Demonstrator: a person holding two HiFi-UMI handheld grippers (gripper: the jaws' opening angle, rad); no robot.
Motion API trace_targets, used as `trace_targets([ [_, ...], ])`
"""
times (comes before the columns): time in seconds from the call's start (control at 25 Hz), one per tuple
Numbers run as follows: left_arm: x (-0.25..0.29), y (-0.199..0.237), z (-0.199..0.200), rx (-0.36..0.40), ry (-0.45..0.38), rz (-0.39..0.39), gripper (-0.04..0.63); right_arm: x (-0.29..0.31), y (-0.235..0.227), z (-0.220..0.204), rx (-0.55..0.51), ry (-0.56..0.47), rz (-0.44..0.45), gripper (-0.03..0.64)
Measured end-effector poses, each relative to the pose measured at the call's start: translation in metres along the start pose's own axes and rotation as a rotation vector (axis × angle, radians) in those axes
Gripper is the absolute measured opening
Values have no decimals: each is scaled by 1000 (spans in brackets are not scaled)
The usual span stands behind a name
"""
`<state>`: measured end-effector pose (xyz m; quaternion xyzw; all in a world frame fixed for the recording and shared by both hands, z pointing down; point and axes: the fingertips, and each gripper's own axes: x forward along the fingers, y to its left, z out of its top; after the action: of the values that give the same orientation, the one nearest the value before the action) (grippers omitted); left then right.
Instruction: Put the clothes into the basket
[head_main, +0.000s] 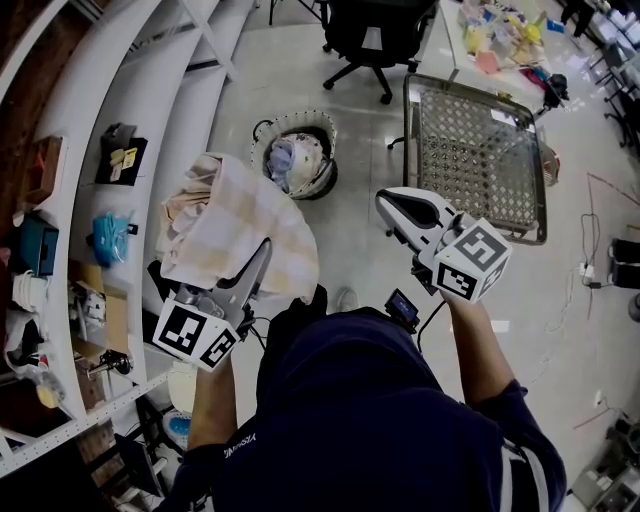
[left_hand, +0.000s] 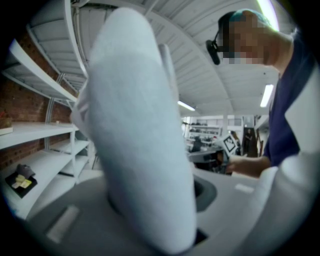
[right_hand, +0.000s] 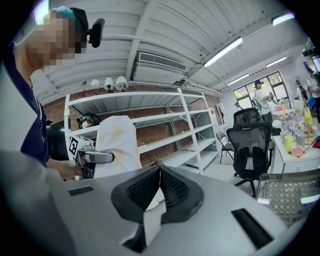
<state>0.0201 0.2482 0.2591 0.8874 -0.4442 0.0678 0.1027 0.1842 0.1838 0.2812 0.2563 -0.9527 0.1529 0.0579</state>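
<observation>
My left gripper (head_main: 258, 265) is shut on a cream and peach checked cloth (head_main: 240, 225), which bunches over the jaws and hides their tips. In the left gripper view that cloth (left_hand: 140, 150) fills the middle of the picture between the jaws. A round basket (head_main: 262, 140) stands on the floor ahead of the cloth, with pale clothes (head_main: 293, 160) inside. My right gripper (head_main: 386, 201) is held level to the right of the cloth; its black pads (right_hand: 167, 187) meet with nothing between them. The right gripper view shows the held cloth (right_hand: 117, 145) off to the left.
White shelving (head_main: 95, 190) with small items runs along the left. A metal mesh cart (head_main: 480, 150) stands right of the basket. A black office chair (head_main: 372, 35) and a cluttered table (head_main: 500, 30) are at the far end. Cables lie on the floor at right.
</observation>
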Motion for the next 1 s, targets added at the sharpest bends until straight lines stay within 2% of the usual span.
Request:
trace_targets([
  [0.4,27,49,5,-15,-2,-30,132,39,-32,4,21,23,-30,8],
  [1.0,68,187,5,-65,25,-75,130,173,-71,22,57,70,-55,8],
])
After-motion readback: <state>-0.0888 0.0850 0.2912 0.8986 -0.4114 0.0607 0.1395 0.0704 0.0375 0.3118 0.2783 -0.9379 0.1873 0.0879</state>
